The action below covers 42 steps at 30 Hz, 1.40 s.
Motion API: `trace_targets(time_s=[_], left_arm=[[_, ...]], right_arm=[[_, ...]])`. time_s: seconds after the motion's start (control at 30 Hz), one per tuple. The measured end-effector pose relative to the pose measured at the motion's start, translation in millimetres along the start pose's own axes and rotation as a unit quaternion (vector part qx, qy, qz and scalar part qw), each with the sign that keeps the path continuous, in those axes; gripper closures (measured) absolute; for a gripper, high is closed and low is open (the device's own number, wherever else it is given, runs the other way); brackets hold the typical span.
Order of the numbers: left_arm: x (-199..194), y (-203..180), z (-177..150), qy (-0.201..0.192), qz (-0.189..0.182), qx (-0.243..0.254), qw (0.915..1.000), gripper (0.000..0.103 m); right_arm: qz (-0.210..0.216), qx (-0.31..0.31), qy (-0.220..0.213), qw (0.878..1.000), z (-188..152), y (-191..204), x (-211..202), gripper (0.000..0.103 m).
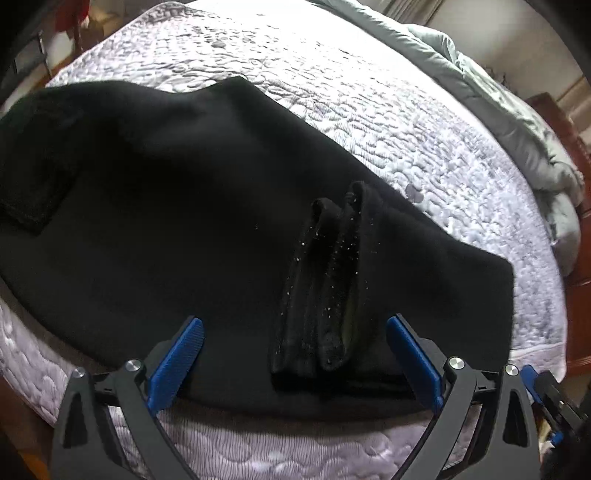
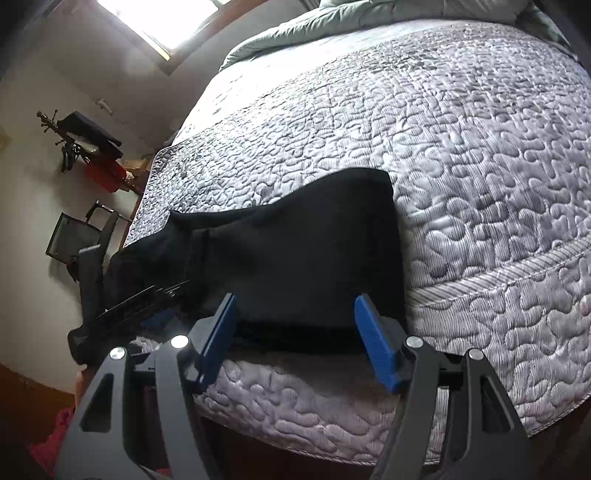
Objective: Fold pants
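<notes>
The black fabric pants (image 1: 177, 221) lie spread across the pale quilted bedspread (image 1: 332, 92), near its front edge; their dark surface swallows most seams, so folds are hard to read, and their left part runs out of the left wrist view. A bunched, lint-speckled ridge of cloth (image 1: 325, 288) rises between the left gripper (image 1: 295, 354) fingers. Its blue-padded jaws stand wide apart over the pants' near edge, gripping nothing. The right gripper (image 2: 295, 332) is likewise spread wide, empty, at the pants' (image 2: 295, 251) near hem. A grey rumpled duvet (image 2: 332, 22) is cut off at the frame's top.
</notes>
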State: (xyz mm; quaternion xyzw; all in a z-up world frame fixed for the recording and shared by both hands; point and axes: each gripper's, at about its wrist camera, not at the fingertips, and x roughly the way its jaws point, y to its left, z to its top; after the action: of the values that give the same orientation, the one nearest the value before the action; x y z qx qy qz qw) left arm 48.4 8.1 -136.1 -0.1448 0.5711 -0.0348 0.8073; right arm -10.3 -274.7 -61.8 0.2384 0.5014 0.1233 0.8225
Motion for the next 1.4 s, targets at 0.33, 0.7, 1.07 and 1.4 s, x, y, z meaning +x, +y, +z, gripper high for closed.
trace_targets(time_s=[0.33, 0.7, 1.07, 1.4], left_arm=[[-17.3, 16.0, 2.3, -0.027, -0.046, -0.014, 0.9985, 0.090], [-47.5, 10.5, 10.5, -0.065, -0.044, -0.005, 0.9969, 0.074], [6.7, -21.6, 23.5, 0.030, -0.090, 0.041, 0.9947, 0.062], [-11.4, -3.2, 17.8, 0.030, -0.096, 0.027, 0.9946, 0.045]], right_arm=[[-0.002, -0.001, -0.001, 1.000, 4.1, -2.2, 10.0, 0.037], [-0.047, -0.020, 0.012, 0.999, 32.0, 1.1, 19.8, 0.037], [-0.075, -0.023, 0.097, 0.992, 64.2, 7.1, 84.8, 0.039], [-0.050, 0.000, 0.086, 0.995, 56.0, -4.0, 67.6, 0.033]])
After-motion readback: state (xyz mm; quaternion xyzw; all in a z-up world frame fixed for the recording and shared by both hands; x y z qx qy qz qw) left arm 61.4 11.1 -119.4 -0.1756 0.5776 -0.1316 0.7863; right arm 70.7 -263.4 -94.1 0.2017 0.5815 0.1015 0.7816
